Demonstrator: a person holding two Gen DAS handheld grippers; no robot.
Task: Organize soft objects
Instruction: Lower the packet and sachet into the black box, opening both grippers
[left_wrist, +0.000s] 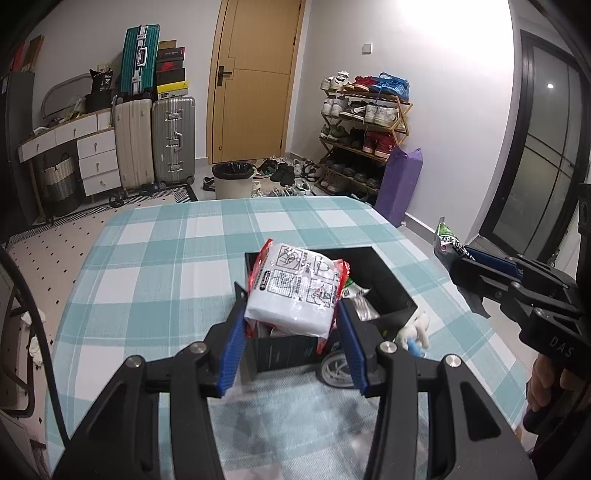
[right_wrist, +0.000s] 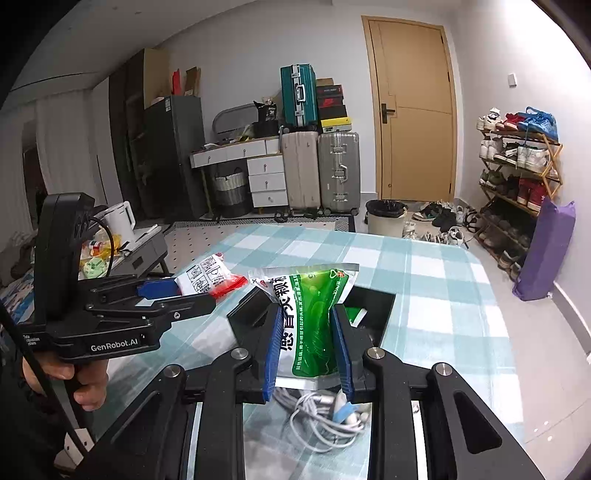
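My left gripper (left_wrist: 291, 314) is shut on a white and red plastic packet (left_wrist: 295, 291) and holds it over the near part of a black open box (left_wrist: 388, 280) on the checked table. In the right wrist view the same packet (right_wrist: 207, 277) shows at the left. My right gripper (right_wrist: 306, 325) is shut on a green and white pouch (right_wrist: 314, 314) and holds it above the table, right of the box (right_wrist: 373, 306). In the left wrist view that pouch (left_wrist: 448, 243) sticks out at the right. Other packets lie inside the box.
A coiled white cable (right_wrist: 325, 417) and a small white and blue soft toy (left_wrist: 415, 332) lie on the teal checked tablecloth (left_wrist: 166, 258) near the box. Beyond the table stand a bin (left_wrist: 232, 179), suitcases, a shoe rack and a purple bag (left_wrist: 399, 184).
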